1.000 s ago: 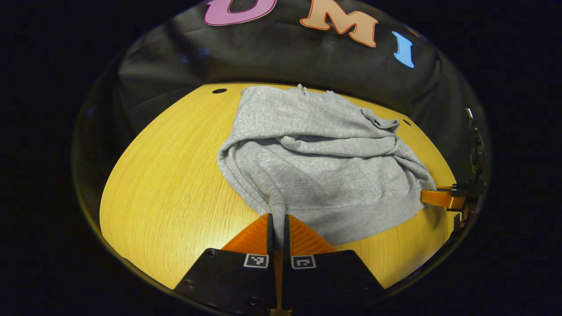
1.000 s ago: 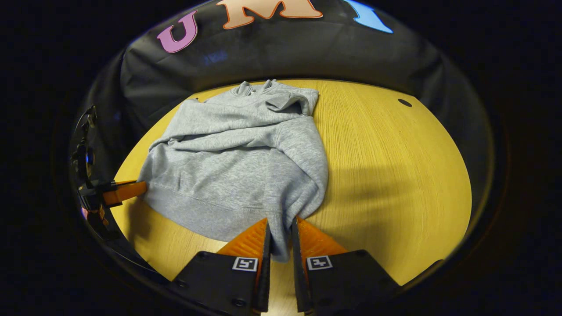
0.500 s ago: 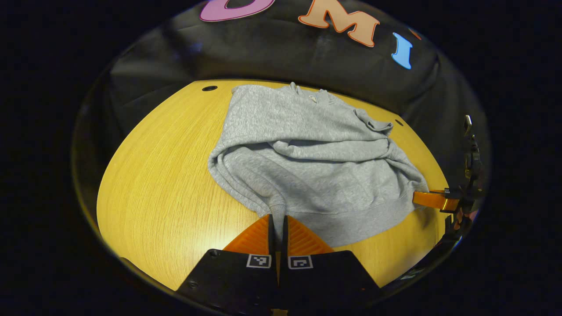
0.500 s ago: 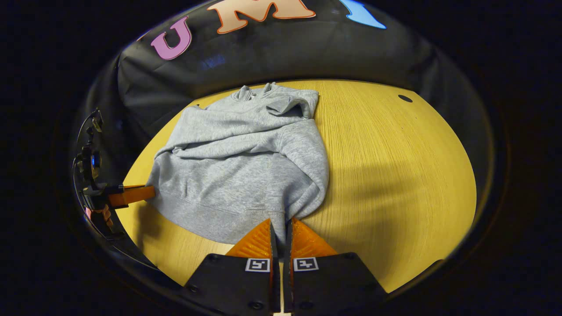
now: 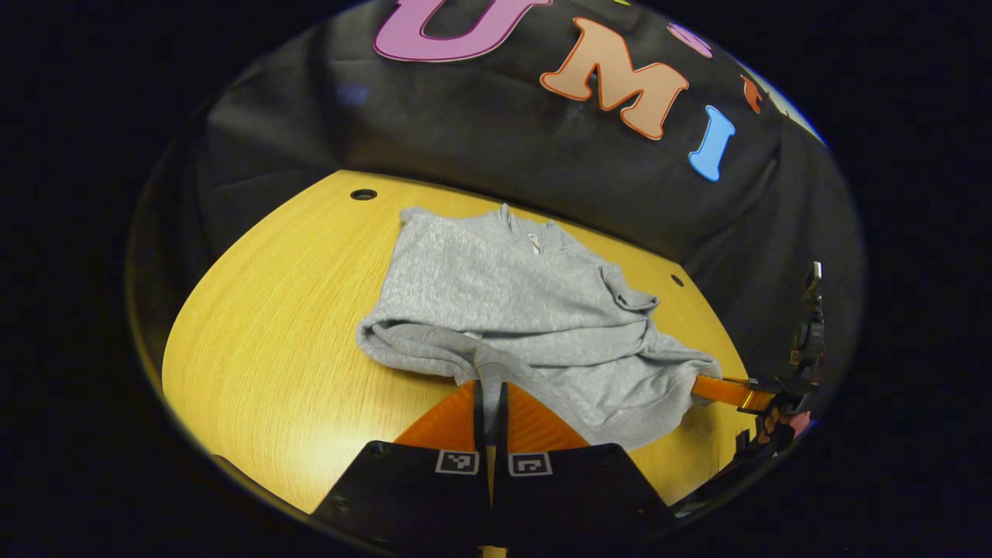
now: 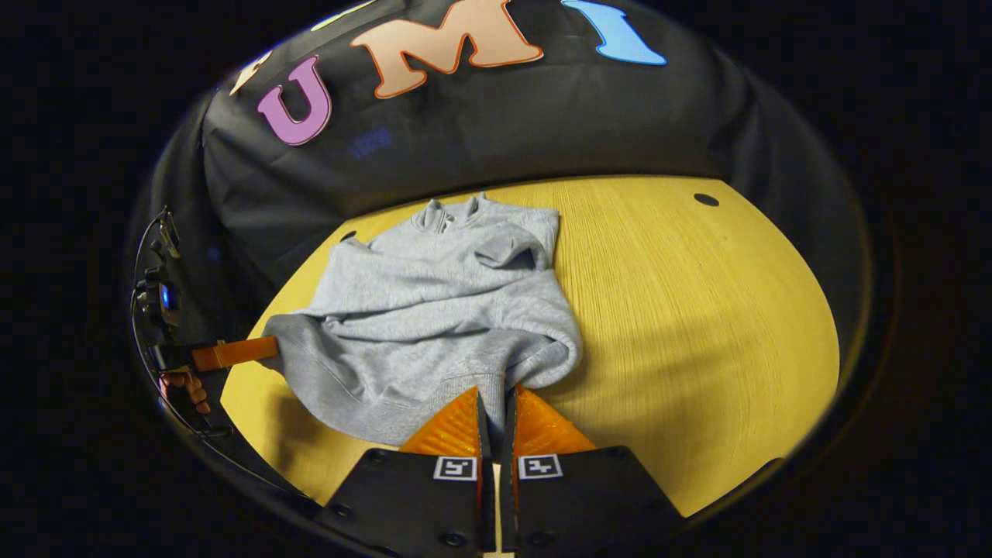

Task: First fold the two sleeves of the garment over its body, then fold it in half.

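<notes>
Where the grey garment point(image 5: 511, 310) lies on the yellow bench point(image 5: 263, 349), its near hem is raised off the surface at two corners. Left tongs point(image 5: 488, 391): orange fingers pressed together with the left hem corner pinched between them. Right tongs point(image 6: 496, 399): likewise closed, clamping the right hem corner.

Count: one garment, one bench, two tongs, both engaged on the same hem. Both sleeves lie folded across the body, one cuff point(image 6: 504, 252) turned up near the collar.

Left gripper view shows the right tongs at its right edge, fingers touching the cloth, with fingertips of a hand point(image 5: 779, 422) below. Right gripper view shows the left tongs at its left edge, a hand point(image 6: 186, 387) beneath, and a broad bare stretch of bench to the right.
</notes>
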A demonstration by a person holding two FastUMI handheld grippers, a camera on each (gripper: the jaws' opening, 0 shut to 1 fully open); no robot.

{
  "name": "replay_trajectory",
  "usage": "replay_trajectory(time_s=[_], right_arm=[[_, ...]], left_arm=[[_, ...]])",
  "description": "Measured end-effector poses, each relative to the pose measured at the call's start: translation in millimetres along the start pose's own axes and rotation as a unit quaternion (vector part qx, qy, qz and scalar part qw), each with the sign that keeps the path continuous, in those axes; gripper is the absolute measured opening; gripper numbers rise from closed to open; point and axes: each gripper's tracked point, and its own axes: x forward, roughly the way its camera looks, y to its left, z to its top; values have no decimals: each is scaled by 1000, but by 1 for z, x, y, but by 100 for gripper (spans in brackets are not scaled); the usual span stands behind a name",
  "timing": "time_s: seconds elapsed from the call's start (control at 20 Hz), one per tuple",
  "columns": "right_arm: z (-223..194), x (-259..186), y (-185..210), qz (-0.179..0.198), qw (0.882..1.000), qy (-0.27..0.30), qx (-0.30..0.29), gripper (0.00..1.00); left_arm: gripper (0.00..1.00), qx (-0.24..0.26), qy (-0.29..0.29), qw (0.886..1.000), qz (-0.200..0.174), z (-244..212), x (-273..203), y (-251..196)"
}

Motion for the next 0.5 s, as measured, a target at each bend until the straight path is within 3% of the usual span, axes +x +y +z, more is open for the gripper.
replay_trajectory(time_s=[0.5], right_arm=[[78,36,2,-3,999,-48,-8,5]], left_arm=[[0,-12,-40,999,11,58,34,0]])
